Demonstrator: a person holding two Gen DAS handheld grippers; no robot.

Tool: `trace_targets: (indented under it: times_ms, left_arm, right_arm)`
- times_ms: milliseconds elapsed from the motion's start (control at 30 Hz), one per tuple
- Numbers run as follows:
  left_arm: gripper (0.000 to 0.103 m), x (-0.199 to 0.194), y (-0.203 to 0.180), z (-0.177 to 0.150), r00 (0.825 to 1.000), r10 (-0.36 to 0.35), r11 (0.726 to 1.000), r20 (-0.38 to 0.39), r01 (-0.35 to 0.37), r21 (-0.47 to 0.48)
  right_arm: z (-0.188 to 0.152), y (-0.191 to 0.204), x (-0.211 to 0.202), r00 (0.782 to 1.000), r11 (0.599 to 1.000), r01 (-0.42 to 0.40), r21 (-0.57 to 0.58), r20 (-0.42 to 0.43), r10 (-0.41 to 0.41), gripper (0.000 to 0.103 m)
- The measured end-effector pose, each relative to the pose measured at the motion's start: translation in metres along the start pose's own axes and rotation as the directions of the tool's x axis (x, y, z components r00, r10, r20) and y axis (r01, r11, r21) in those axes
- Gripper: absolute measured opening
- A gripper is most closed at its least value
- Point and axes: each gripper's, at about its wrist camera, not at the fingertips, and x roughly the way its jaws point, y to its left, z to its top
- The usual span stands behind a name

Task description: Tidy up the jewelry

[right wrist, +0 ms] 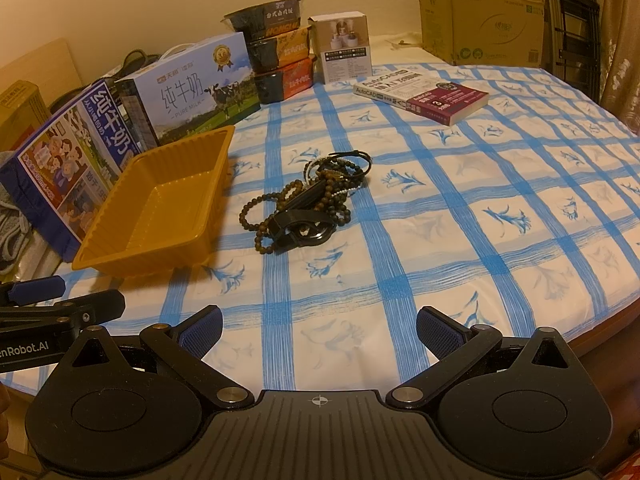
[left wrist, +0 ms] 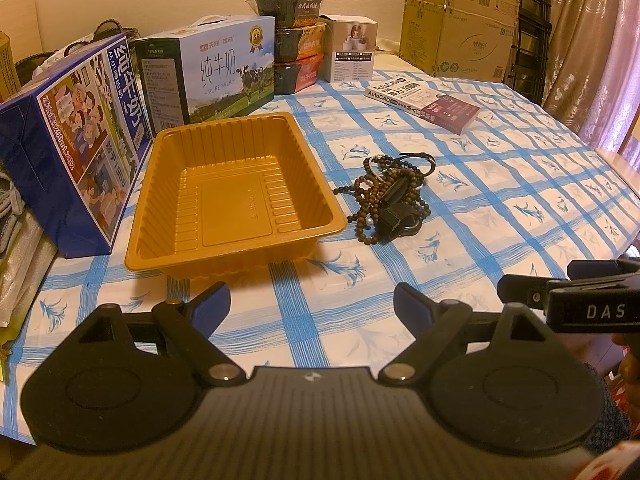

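Blue-checked white tablecloth (left wrist: pixel 500 208) covers a cluttered table, with milk cartons (left wrist: pixel 212 68), stacked food tubs and a paperback AutoCAD manual (left wrist: pixel 424 100) lining its far side. At centre lies a tangled heap of dark wooden bead bracelets and black straps (left wrist: pixel 390 196), just right of an empty gold ribbed plastic tray (left wrist: pixel 236 224) and not touching it. The left gripper (left wrist: pixel 312 300) and the right gripper (right wrist: pixel 318 328) both hover near the table's front edge, jaws spread wide and holding nothing, well short of the jewelry. Sorting has apparently not begun. A clean start probably means the right gripper descending on a single outlying bead loop at the heap's near-left edge, pinching one strand only, then lifting slowly so that snagged neighbours fall free before the carry left to the tray.
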Motion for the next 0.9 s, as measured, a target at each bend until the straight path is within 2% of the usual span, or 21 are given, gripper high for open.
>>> trace_targets:
  times_ms: [900]
  left_arm:
    - [0.088,-0.0003,0.0015,0.0000,1.000,-0.001,1.000,0.002,0.001,-0.001]
  right_arm:
    - [0.0031,0.0004,-0.0003,1.000,1.000,-0.002,0.001,0.002,0.002,0.103]
